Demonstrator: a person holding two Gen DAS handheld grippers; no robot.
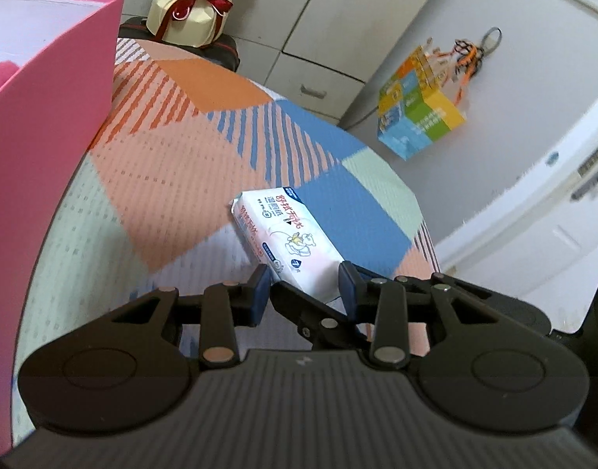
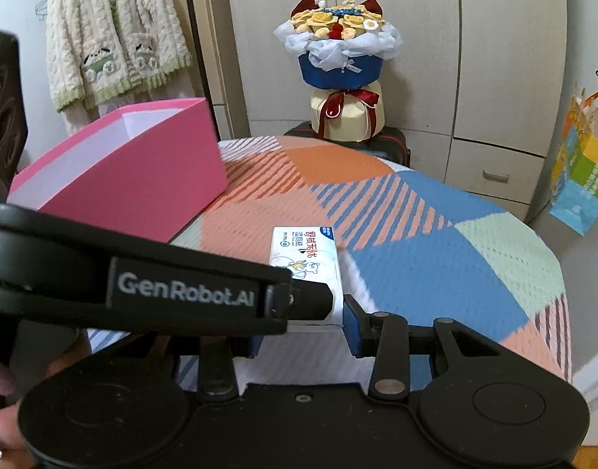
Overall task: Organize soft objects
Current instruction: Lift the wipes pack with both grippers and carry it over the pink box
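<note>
Two grippers share one wet-wipe pack (image 1: 287,234). From the left wrist, the left gripper (image 1: 304,289) has its jaws pinching the pack's near end, well right of the pink box (image 1: 44,136); lifting level would prevent sagging. From the right wrist, the right gripper (image 2: 299,324) seems to pinch it too (left pad hidden), above the patterned tabletop (image 2: 435,258); cabinets stand behind.

A white pack of wet wipes (image 1: 287,240) with red lettering, a cartoon bear and a blue corner label is held off the patterned table (image 1: 162,179), its near end clamped, the far end tilted out over the blue patch. A pink box (image 2: 142,179), open-topped, stands at the table's far-left edge.
</note>
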